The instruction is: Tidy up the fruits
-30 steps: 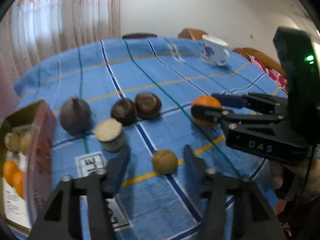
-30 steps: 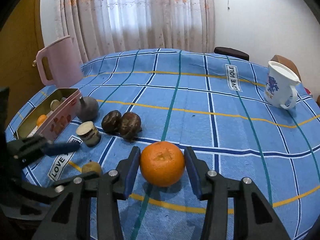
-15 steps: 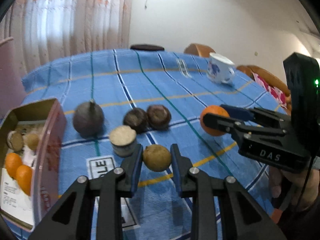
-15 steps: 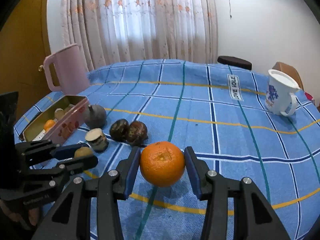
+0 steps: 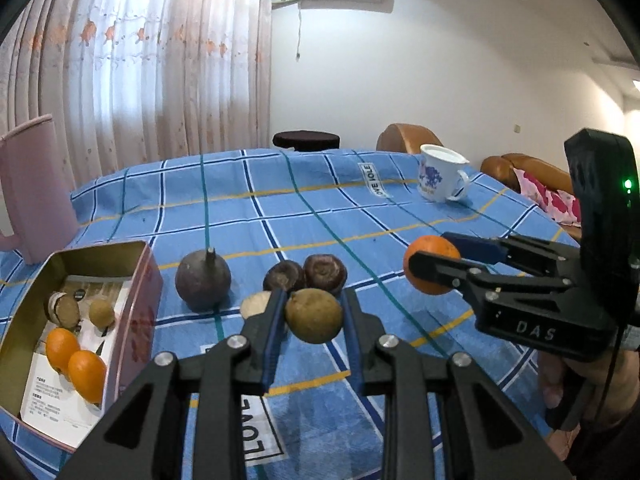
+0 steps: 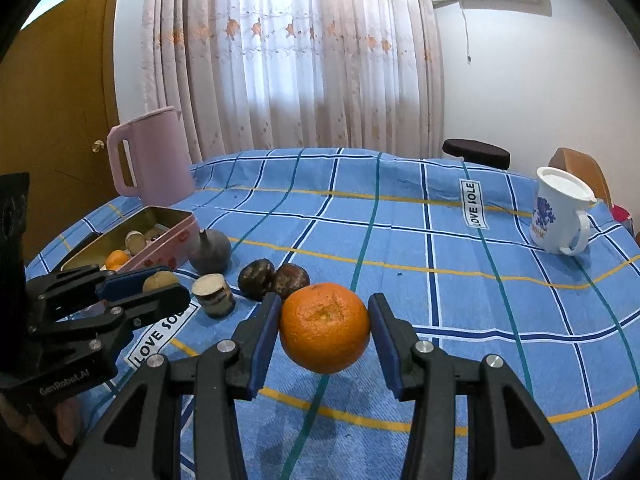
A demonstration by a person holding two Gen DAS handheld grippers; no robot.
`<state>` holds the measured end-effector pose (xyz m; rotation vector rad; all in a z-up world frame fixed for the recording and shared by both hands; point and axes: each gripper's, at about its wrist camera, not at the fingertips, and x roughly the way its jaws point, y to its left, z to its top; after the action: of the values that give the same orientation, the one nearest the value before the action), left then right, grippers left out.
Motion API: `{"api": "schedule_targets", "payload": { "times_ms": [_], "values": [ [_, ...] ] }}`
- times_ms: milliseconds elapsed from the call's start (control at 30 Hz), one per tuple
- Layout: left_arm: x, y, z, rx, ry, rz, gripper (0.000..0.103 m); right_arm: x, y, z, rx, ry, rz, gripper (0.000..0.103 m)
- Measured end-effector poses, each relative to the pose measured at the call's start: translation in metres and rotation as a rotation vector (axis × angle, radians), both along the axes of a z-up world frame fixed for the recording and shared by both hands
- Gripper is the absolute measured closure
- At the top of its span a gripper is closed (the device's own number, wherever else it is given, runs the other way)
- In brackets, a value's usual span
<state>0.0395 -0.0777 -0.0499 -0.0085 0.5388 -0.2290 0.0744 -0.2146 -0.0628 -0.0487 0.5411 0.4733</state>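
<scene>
My left gripper [image 5: 314, 314] is shut on a small brown round fruit [image 5: 314, 316] and holds it above the blue checked tablecloth; it also shows in the right wrist view [image 6: 160, 280]. My right gripper [image 6: 324, 326] is shut on an orange [image 6: 324, 328], lifted off the cloth; the orange also shows in the left wrist view [image 5: 430, 264]. A pink tin box [image 5: 140, 320] at the left holds two small oranges [image 5: 74, 356] and brown fruits. A dark purple fruit [image 5: 203, 278], two dark brown fruits [image 5: 306, 274] and a cut pale stub [image 6: 213, 294] lie on the cloth.
A pink jug [image 6: 150, 156] stands at the back left behind the tin. A white mug with blue print [image 6: 558, 210] stands at the far right. A dark stool [image 6: 476, 152] and brown chairs are beyond the table's far edge.
My left gripper closed on the brown fruit and lifted it off the cloth. My right gripper rose with the orange held in it.
</scene>
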Motion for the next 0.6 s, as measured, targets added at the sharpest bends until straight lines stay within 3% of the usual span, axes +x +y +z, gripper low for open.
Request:
{"api": "schedule_targets", "payload": {
  "times_ms": [600],
  "values": [
    [-0.012, 0.004, 0.007, -0.007, -0.063, 0.032, 0.074, -0.014, -0.002, 0.007, 0.024, -0.078, 0.01, 0.056]
  ]
}}
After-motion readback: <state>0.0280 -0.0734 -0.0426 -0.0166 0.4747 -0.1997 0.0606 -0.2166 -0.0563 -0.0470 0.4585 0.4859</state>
